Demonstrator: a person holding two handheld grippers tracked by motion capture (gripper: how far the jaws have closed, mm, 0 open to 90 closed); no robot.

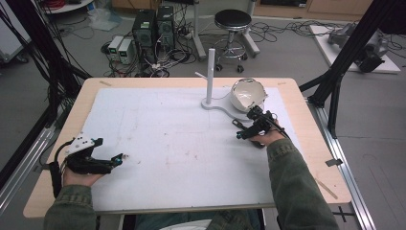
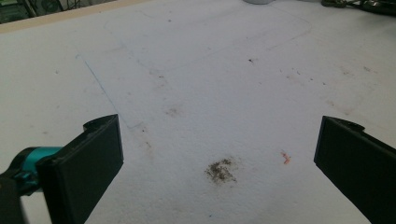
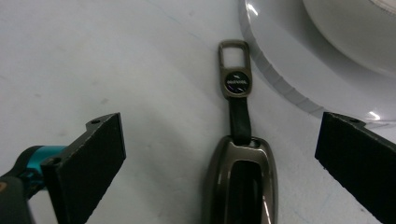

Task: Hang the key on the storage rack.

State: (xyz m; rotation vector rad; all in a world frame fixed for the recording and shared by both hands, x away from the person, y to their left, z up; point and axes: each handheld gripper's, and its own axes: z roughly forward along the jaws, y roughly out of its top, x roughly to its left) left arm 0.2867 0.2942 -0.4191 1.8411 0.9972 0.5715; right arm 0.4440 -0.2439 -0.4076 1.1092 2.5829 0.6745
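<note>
A key fob (image 3: 243, 182) in a dark metal case lies on the white board (image 1: 167, 143), its strap and square clip ring (image 3: 235, 70) pointing away from me. My right gripper (image 3: 219, 156) is open around it, one jaw on each side, not touching it. In the high view my right gripper (image 1: 237, 129) sits just in front of a white stand (image 1: 210, 72) with an upright post and a side peg. A white bowl (image 1: 246, 93) lies tilted on the stand's curved base (image 3: 280, 60). Near the board's left front, my left gripper (image 1: 120, 157) is open over bare, stained board (image 2: 219, 170).
The board covers most of a wooden table (image 1: 311, 139). Black frame struts (image 1: 352, 48) stand at both sides. Beyond the far edge are a stool (image 1: 232, 21), computer boxes (image 1: 153, 28) and floor cables.
</note>
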